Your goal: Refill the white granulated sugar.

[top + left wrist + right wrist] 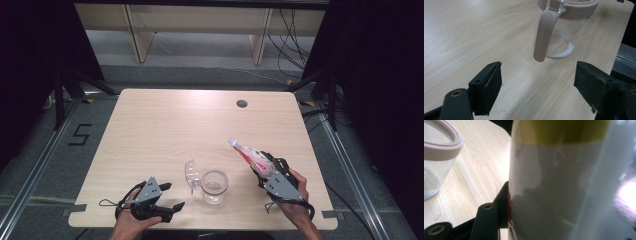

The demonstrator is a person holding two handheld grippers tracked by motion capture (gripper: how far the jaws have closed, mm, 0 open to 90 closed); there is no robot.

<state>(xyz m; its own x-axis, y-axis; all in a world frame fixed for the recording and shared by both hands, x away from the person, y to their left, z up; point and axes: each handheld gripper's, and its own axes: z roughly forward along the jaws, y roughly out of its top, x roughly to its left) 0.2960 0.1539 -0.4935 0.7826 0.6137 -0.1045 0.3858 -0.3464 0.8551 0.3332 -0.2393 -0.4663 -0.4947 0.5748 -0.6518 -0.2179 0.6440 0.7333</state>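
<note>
Pointing up-left: pouch [248,155], tilted lengthwise.

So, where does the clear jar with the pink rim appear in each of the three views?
High view: the jar stands low and centre on the table, its flipped-open lid beside it.
Left gripper view: top, right of centre, beyond the open jaws, its pink latch hanging down.
Right gripper view: left edge, beside the held bag.
Shared landmark: the jar's pink rim.

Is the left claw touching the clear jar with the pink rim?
Apart. In the left gripper view, bare wood lies between the open left claw and the clear pink-rimmed jar.
</note>
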